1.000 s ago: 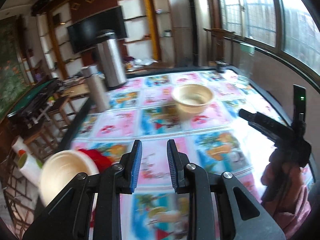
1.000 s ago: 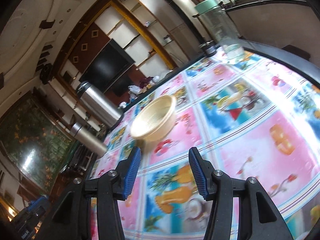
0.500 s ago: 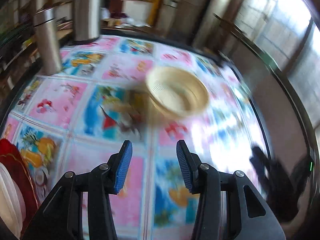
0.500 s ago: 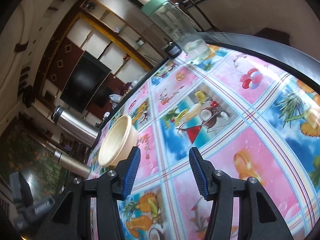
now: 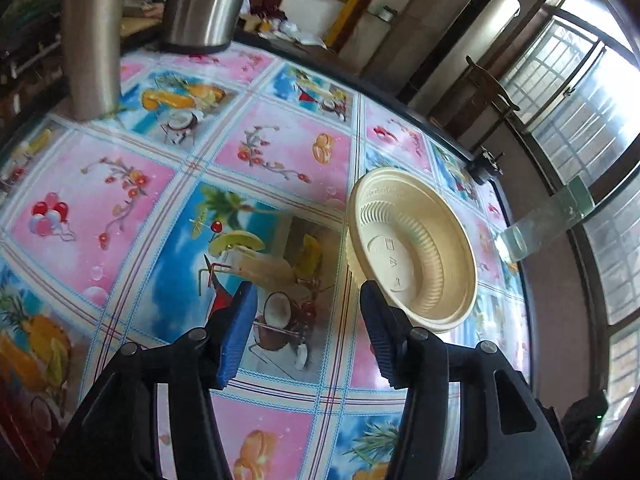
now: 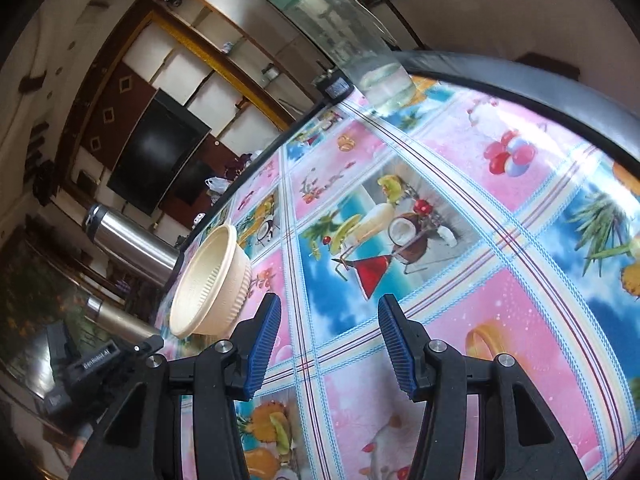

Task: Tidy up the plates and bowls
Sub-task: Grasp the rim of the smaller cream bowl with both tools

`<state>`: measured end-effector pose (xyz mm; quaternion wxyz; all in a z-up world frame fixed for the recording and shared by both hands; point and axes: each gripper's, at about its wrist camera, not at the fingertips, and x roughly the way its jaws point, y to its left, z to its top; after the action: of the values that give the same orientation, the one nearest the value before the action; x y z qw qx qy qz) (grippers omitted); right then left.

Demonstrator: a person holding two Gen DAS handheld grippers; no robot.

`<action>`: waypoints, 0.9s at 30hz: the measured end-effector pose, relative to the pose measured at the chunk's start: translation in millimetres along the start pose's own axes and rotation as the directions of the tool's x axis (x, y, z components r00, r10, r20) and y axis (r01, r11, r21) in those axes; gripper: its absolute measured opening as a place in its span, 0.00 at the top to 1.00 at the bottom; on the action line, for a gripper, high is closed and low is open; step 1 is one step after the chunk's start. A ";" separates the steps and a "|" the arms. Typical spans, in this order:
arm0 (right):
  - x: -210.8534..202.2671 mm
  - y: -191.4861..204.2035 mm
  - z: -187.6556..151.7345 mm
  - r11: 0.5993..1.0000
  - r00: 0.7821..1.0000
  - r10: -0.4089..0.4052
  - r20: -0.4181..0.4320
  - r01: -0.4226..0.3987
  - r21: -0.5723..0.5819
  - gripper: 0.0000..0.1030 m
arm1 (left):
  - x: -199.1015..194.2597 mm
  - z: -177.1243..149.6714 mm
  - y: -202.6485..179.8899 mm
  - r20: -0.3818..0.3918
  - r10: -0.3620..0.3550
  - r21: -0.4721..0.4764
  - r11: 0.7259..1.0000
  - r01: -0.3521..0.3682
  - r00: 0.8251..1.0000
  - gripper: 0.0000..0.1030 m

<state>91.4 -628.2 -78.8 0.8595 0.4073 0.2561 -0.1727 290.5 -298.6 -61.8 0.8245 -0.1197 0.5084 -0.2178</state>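
Observation:
A cream ribbed plastic bowl stands upright on the patterned tablecloth, just ahead and to the right of my left gripper. That gripper is open; its right blue pad nearly reaches the bowl's near rim, and nothing lies between the pads. In the right wrist view the same bowl sits far left, beyond my right gripper, which is open and hovers over bare cloth. The left gripper's black body shows at that view's lower left.
Two steel flasks stand at the table's far left. A clear water bottle with a green cap and a small black item stand near the table's dark edge. Shelves and a TV lie beyond.
My left gripper has swung in close to the cream bowl and opened wider. The right gripper has drifted away, so the bowl now lies further left in its view.

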 end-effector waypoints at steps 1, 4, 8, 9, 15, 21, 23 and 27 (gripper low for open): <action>-0.4 3.4 -1.6 1.000 1.000 0.011 0.005 -0.011 -0.007 0.47 | 1.4 2.7 3.9 -0.015 -0.021 -0.011 1.000 0.021 1.000 0.50; 0.3 15.0 -4.4 1.000 1.000 0.030 0.002 -0.030 0.008 0.43 | -1.4 9.9 16.2 -0.032 -0.053 -0.047 0.998 0.051 0.998 0.50; 8.8 48.3 3.8 0.998 0.999 0.047 0.025 -0.048 0.042 0.39 | -4.8 15.0 26.7 -0.048 -0.089 -0.082 0.993 0.085 0.995 0.50; 14.4 57.0 7.1 0.998 0.999 0.039 0.025 -0.040 0.040 0.37 | -5.7 15.7 28.6 -0.048 -0.088 -0.089 0.993 0.083 0.995 0.50; 64.1 108.4 22.0 0.997 0.996 -0.078 -0.043 0.076 -0.029 0.36 | -8.4 19.8 33.8 -0.055 -0.096 -0.104 0.990 0.090 0.994 0.50; 105.6 120.1 25.4 0.986 0.980 -0.168 -0.108 0.166 -0.025 0.36 | -11.1 23.0 39.6 -0.044 -0.073 -0.119 0.991 0.067 0.996 0.50; 115.7 115.1 22.8 0.987 0.978 -0.155 -0.138 0.158 0.011 0.36 | -9.9 23.1 40.2 -0.046 -0.063 -0.121 0.991 0.058 0.997 0.50; 126.1 107.7 15.3 0.987 0.975 -0.151 -0.165 0.159 0.038 0.59 | -6.6 21.2 36.0 -0.054 -0.047 -0.104 0.994 0.041 0.997 0.50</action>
<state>252.4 -585.9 -78.0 0.8092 0.4204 0.3513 -0.2122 315.3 -264.4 -62.0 0.7977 -0.1670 0.5390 -0.2125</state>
